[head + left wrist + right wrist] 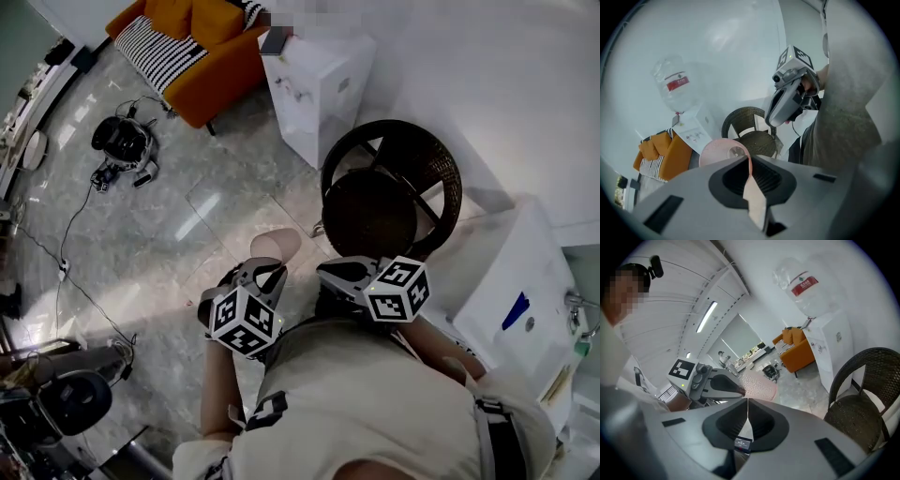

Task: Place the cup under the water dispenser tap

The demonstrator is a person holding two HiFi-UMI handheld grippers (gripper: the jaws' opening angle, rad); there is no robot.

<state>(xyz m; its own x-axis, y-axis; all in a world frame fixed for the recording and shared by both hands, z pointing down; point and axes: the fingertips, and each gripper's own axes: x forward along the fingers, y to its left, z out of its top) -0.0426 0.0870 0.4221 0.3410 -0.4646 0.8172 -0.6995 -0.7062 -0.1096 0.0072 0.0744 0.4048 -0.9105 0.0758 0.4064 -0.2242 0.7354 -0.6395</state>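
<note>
My left tool (pixel 749 160) pinches the pink cup (pixel 723 152) by its wall, probably to keep the base free for setting under the water dispenser (pixel 319 84) at upper centre. My right tool (pixel 747 401) is pressed together, empty.

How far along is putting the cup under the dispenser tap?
Done: cup gripped by its rim in the left gripper. In hand: it is held above the floor, short of the dispenser; right gripper shut, empty. Left: reaching the dispenser and placing it there.

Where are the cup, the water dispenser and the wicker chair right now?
cup (pixel 275 246), head view, on its pale pink body.
water dispenser (pixel 321 98), head view, on its white cabinet.
wicker chair (pixel 373 214), head view, on its round seat.
</note>
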